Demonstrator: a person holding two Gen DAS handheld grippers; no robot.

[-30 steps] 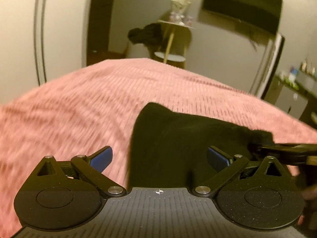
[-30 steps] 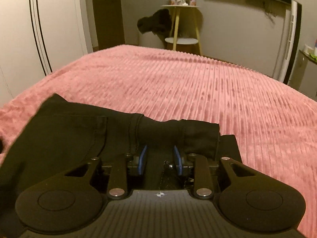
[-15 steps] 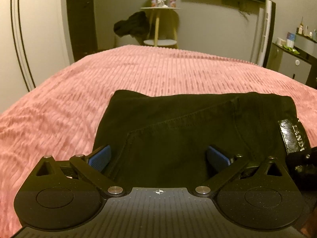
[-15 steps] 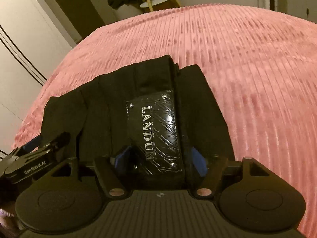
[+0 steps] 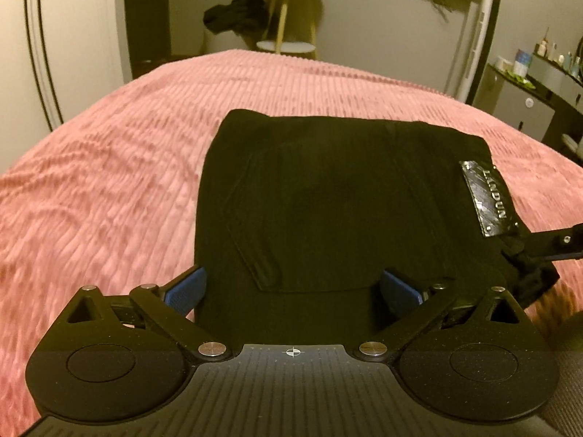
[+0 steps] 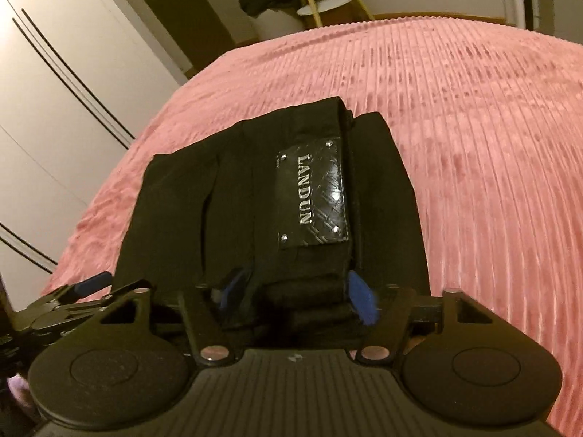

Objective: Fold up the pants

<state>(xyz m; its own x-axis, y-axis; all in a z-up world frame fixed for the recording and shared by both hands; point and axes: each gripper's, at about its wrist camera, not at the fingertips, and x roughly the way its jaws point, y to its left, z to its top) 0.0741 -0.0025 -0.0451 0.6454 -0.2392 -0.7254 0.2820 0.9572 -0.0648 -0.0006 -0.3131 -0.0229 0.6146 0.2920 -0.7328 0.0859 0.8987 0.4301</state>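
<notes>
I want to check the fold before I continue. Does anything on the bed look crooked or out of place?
Nothing stands out. The black pants lie as a compact folded bundle on the pink ribbed blanket, LANDUN patch facing up. The layers are slightly uneven on the patch side, nothing more.

dim room – pink ribbed bedspread (image 5: 109, 167), round side table (image 5: 288, 18), white wardrobe (image 6: 54, 83).

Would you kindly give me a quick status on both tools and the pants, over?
Left tool open, straddling pants edge. Right tool open around waistband end near the label. Pants folded into a bundle on pink bedspread. Nothing in the way.
</notes>
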